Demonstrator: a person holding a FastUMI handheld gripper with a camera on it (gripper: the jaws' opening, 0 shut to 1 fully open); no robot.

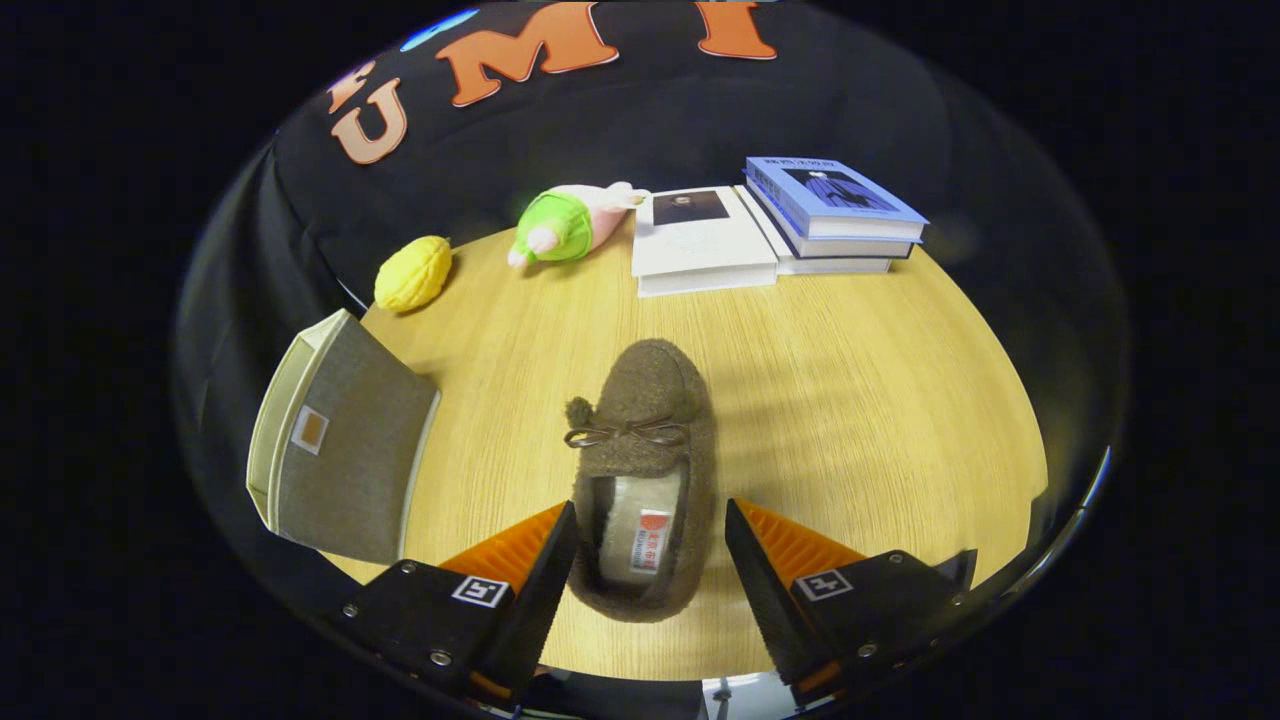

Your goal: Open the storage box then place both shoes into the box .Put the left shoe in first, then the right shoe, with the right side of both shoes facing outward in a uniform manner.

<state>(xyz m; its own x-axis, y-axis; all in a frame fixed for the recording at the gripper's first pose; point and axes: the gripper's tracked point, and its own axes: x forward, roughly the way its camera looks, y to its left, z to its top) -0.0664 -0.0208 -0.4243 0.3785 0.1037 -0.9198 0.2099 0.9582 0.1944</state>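
Straddling the shoe (645, 470), the hand-held gripper (650, 545) gapes beside the storage box (345, 455).

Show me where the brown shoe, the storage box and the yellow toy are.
brown shoe (640, 400): gripper view, on its fuzzy toe, heel between the open jaws.
storage box (345, 450): gripper view, on its grey fabric wall.
yellow toy (412, 272): gripper view, on its middle.
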